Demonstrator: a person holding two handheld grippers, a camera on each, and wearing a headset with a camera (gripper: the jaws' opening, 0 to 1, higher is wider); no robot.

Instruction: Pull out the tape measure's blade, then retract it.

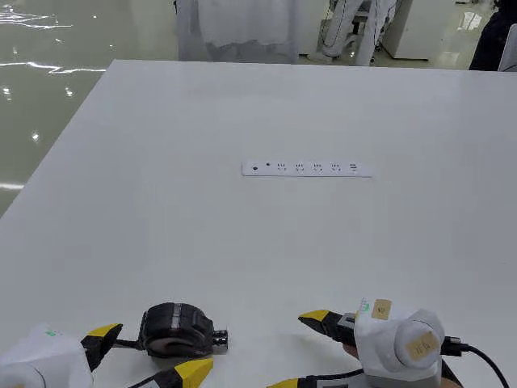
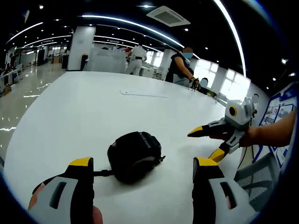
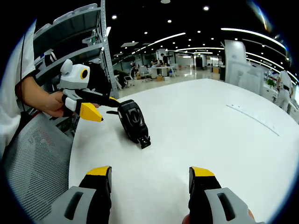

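- Head view: a black, rounded tape measure (image 1: 178, 330) lies near the smooth white table's (image 1: 242, 242) front edge, between the left claw's (image 1: 155, 349) wide-spread yellow tips. A flat white power strip (image 1: 307, 168) lies well beyond.
- Right gripper view: the right claw (image 3: 150, 171) gapes wide and holds nothing.
- Left gripper view: people (image 2: 180, 63) stand past the table.

bench (image 1: 242, 234): white, plain, wide top
power strip (image 1: 306, 168): white, flat on the bench, centre-far, long side running left-right
floor (image 1: 40, 89): glossy, pale green, left of the bench, reflecting lights
people (image 2: 180, 65): two standing past the bench's far edge
shelving (image 3: 77, 28): grey metal rack
chair (image 3: 32, 172): grey mesh, beside the bench edge
ceiling (image 2: 117, 9): dark, spots and light strips
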